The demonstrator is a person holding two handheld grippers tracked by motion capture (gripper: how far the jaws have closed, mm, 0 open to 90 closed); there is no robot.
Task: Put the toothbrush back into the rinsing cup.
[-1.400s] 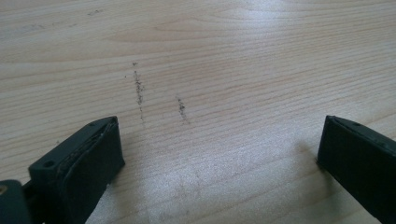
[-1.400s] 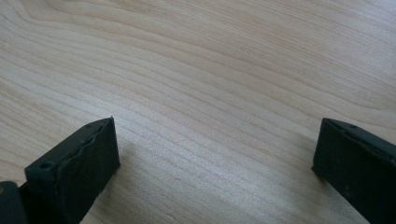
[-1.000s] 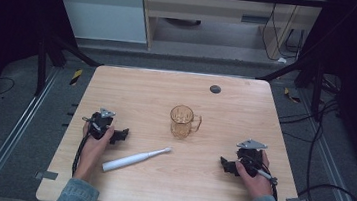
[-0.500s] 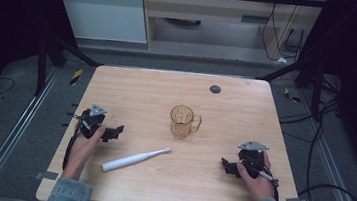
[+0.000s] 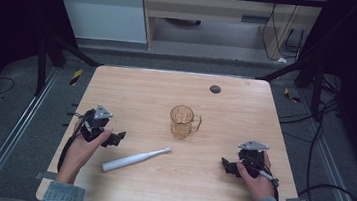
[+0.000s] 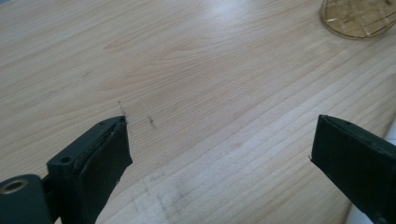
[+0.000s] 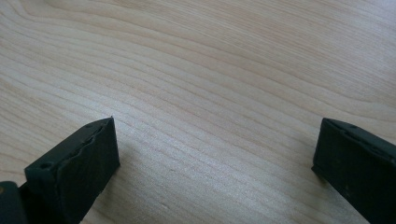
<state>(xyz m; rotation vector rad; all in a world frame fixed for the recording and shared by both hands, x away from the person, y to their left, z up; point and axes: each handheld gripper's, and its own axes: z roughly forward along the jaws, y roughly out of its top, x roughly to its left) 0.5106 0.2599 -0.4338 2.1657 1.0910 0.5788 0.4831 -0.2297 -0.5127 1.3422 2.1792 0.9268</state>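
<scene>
In the high view an amber glass mug stands upright near the table's middle, handle to the right. A white electric toothbrush lies flat in front of it, its head toward the mug. My left gripper rests at the left, just beyond the toothbrush's handle end, apart from it. In the left gripper view the left gripper is open over bare wood, with the mug's base at the top right. My right gripper sits at the right front. In the right gripper view the right gripper is open on bare wood.
The wooden table carries a small dark disc near its far edge. A white sliver shows at the lower right of the left gripper view, beside the right jaw. Dark floor, rails and cables surround the table.
The left gripper shifted a little to the left, then came back right toward the toothbrush's handle. The right gripper, mug and toothbrush have stayed in place.
</scene>
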